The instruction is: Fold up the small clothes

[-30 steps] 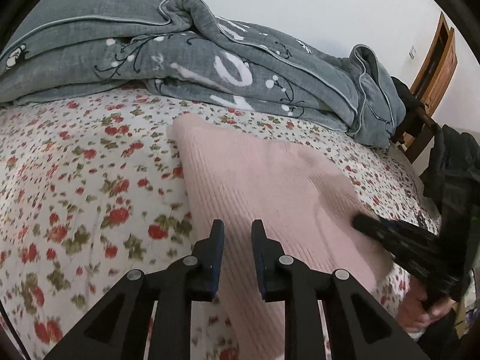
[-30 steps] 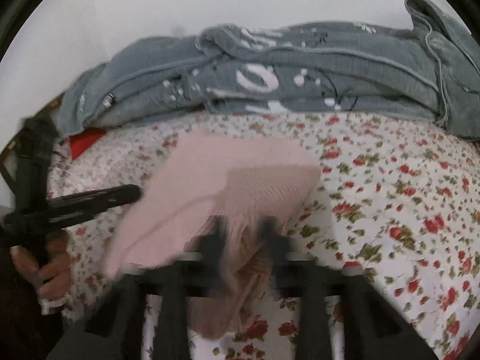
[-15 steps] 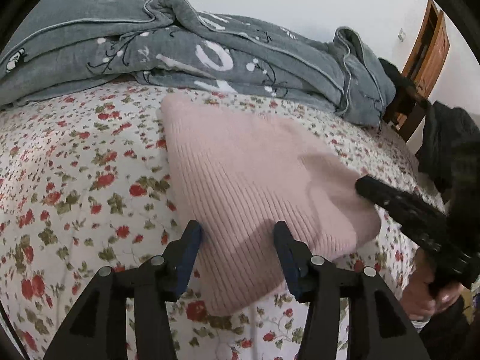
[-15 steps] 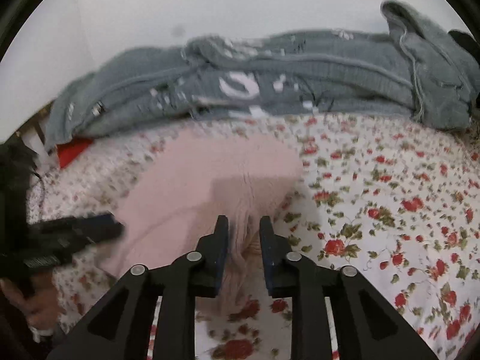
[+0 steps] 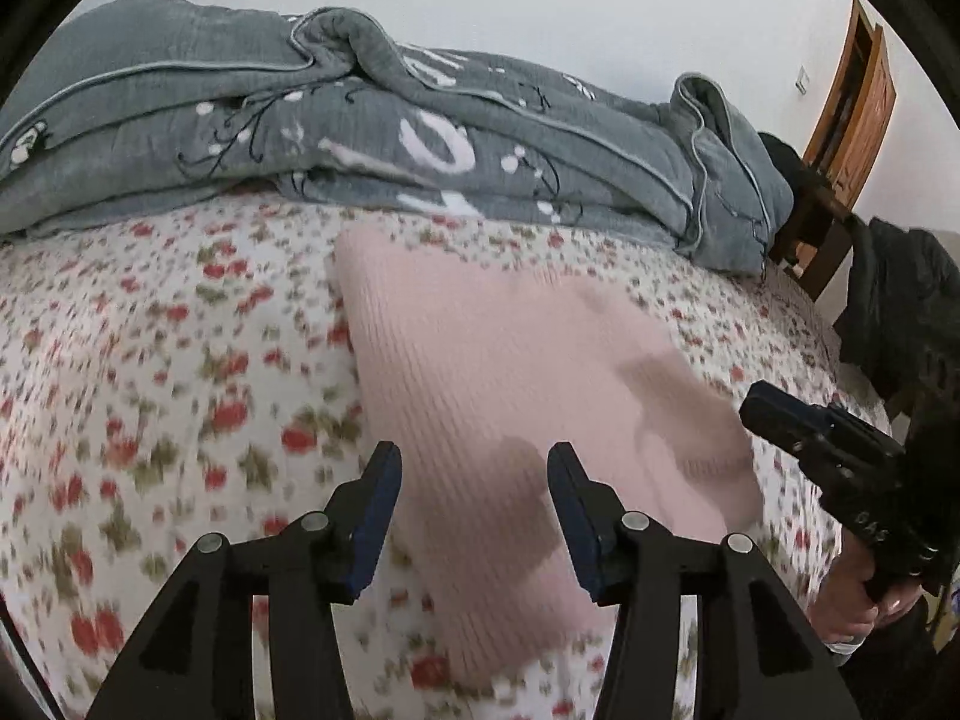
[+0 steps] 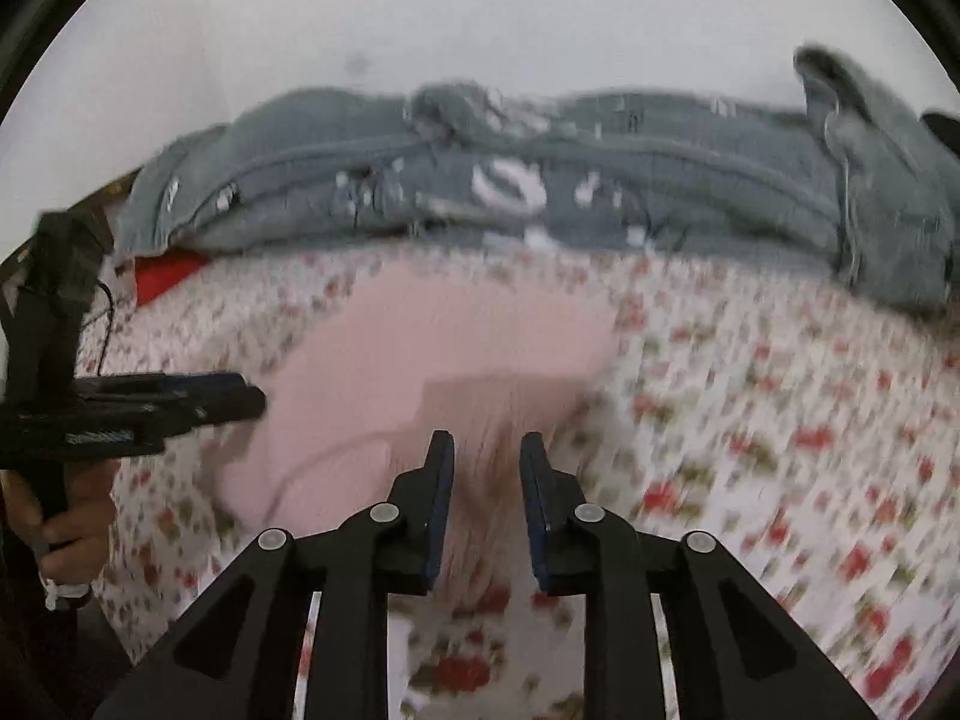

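Black fingers (image 5: 375,516), blue pads, silver screws.

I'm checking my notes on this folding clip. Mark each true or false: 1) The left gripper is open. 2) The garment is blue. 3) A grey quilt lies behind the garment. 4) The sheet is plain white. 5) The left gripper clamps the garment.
1) True: the left gripper has its jaws wide apart.
2) False: the garment is pink.
3) True: the grey quilt is bunched along the wall.
4) False: the sheet has a red floral print.
5) False: it grips nothing.
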Demonstrator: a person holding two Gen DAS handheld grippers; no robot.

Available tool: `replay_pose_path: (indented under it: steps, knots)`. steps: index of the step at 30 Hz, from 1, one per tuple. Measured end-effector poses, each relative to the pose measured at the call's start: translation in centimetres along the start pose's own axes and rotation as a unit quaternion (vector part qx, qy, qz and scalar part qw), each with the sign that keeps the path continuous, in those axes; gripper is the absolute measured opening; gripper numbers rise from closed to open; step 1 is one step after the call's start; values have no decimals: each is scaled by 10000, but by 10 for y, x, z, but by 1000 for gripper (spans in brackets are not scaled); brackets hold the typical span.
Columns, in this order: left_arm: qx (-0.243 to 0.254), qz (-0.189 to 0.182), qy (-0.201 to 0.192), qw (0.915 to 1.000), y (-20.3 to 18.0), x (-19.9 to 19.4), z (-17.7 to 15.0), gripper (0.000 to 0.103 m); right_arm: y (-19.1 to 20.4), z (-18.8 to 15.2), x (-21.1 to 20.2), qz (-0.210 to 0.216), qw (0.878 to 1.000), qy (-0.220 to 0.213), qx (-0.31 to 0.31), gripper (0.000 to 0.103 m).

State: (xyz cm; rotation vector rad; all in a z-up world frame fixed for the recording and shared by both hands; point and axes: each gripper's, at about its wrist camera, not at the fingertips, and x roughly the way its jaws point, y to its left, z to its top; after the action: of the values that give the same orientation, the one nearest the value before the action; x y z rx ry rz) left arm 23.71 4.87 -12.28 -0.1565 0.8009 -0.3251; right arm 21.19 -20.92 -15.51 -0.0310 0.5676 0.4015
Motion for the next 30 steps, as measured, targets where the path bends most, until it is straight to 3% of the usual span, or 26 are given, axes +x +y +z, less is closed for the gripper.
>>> replay_pose_path:
  steps: [8,11,15,30]
  knots:
    - [130,-252,-45,9996,4,40,53,49,0,43,47,222,9996,-115,-137,24]
    - [156,-220,54,9996,7,62,63,49,-8,45,80,268,9993,203,-154,24]
    - [136,-20,193,9997,11,89,63,49,-23,37,119,-9,9975,707,-31,23]
    - [178,278,105,9994,9,91,52,49,-36,35,126,-52,9978,630,209,32]
